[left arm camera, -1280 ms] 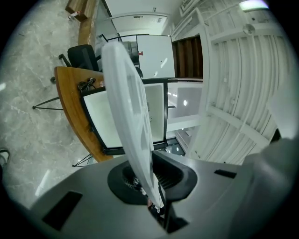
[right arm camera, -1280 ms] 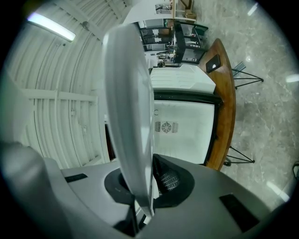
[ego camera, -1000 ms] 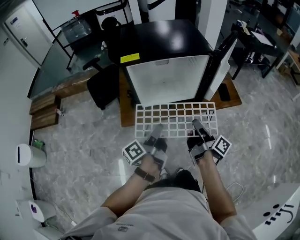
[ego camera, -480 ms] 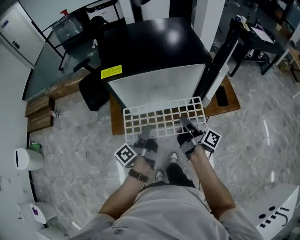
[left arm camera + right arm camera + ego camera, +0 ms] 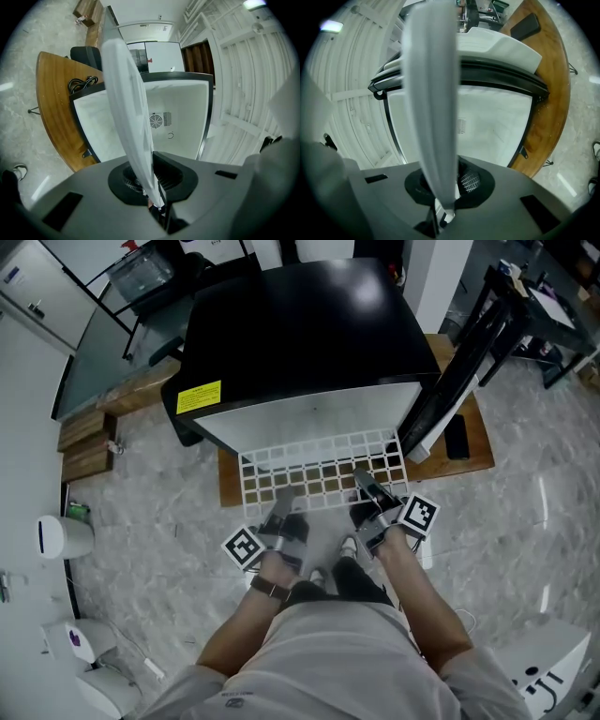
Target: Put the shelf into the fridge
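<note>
now both the left gripper and right gripper clamp the white grid shelf flat before the open fridge.

The shelf is a white wire grid of square cells, held flat and level just in front of the fridge, with its far edge at the fridge's open mouth. The fridge is a small black-topped box with a white inside, and its door is swung open on the right.

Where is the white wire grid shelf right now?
Head view, centre: the white wire grid shelf is gripped at its near edge by the left gripper and right gripper, its far edge at the open front of the black fridge.
</note>
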The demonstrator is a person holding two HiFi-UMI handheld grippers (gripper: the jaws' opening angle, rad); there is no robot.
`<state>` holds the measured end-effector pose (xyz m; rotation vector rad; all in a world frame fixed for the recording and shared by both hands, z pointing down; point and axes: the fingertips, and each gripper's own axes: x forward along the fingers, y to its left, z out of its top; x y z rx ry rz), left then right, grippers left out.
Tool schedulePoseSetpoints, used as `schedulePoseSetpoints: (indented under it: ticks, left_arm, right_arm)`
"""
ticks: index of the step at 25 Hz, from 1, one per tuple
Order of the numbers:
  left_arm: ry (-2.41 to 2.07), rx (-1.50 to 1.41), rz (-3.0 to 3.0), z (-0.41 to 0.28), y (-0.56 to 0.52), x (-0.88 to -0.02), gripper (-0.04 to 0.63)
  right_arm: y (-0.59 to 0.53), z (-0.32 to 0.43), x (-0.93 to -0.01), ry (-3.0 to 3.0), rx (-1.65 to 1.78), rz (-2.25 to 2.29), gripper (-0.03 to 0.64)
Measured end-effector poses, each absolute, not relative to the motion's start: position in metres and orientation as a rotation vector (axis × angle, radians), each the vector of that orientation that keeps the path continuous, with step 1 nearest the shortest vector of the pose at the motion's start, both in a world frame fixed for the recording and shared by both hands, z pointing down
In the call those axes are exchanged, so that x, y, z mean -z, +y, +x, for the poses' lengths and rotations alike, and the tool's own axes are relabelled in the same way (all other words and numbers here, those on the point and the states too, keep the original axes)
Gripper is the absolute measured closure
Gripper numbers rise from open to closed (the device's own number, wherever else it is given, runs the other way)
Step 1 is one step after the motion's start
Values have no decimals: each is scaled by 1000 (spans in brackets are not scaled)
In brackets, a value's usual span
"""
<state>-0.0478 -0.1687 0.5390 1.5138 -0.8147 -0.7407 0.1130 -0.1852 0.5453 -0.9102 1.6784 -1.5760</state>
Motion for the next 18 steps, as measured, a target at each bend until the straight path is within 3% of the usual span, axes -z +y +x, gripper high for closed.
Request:
schedulePoseSetpoints:
  ticks: [18]
  left_arm:
    - [-743,739,1510,-53,-214,-544,566]
  right_arm:
    - [-221,106,-549,1678,1533,-939,572]
